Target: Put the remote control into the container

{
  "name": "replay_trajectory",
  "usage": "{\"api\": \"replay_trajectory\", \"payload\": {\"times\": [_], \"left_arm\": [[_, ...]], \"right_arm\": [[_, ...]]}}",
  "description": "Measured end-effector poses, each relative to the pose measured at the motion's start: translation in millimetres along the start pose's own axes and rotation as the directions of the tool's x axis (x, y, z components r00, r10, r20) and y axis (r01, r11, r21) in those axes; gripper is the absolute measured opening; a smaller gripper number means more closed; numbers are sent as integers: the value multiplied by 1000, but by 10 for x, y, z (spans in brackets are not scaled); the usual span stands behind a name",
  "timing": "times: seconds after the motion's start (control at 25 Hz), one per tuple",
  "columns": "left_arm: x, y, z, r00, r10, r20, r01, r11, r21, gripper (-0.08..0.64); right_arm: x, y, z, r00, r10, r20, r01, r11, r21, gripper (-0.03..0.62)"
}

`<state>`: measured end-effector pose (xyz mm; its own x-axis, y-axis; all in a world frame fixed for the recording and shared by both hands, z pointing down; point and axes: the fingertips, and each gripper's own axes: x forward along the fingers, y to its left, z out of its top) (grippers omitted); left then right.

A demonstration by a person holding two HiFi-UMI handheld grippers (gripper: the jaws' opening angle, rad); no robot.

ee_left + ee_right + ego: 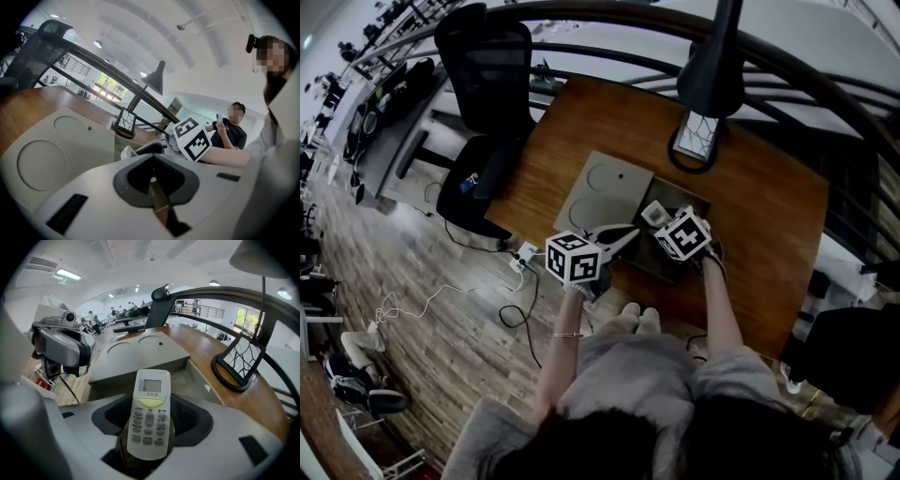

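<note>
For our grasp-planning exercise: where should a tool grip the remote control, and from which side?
Grip the remote control across its narrow button half, coming from the bottom end, as the right tool does. Its long slim body fits the jaws, leaving the screen end free toward the container.

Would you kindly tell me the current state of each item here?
container: open
lid: flipped back, lying flat
remote control: gripped, not yet in the container
right gripper: jaws shut on the remote control
left gripper: jaws shut, empty
</note>
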<state>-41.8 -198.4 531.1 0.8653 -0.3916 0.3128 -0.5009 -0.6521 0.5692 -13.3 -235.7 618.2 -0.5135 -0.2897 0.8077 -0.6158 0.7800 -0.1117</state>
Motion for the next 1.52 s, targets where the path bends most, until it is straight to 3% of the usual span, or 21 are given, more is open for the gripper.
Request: {"api": "replay_trajectory", "payload": {"times": [0.24,0.4,0.68,1.36,1.52], "left_arm": [[9,33,-43,1000,3,-15,-3,1000,-15,3],[20,67,-70,1000,6,-21,-6,1000,-23,3],[-1,125,-42,1000,14,-15,-14,999,-29,3],[-28,104,-48,1000,16,-13,-16,999,-28,3],[-22,95,-69,1000,9,-15,-10,999,-30,3]], "right_arm": [[103,9,-72,998,11,-55,-13,999,-32,249],[176,33,-199,990,25,-139,-30,999,-37,249],[278,28,-222,977,2,-211,-32,990,-139,249],[261,56,-220,980,-6,-199,-23,989,-147,249],[234,19,-180,986,-29,-162,16,996,-83,256]]}}
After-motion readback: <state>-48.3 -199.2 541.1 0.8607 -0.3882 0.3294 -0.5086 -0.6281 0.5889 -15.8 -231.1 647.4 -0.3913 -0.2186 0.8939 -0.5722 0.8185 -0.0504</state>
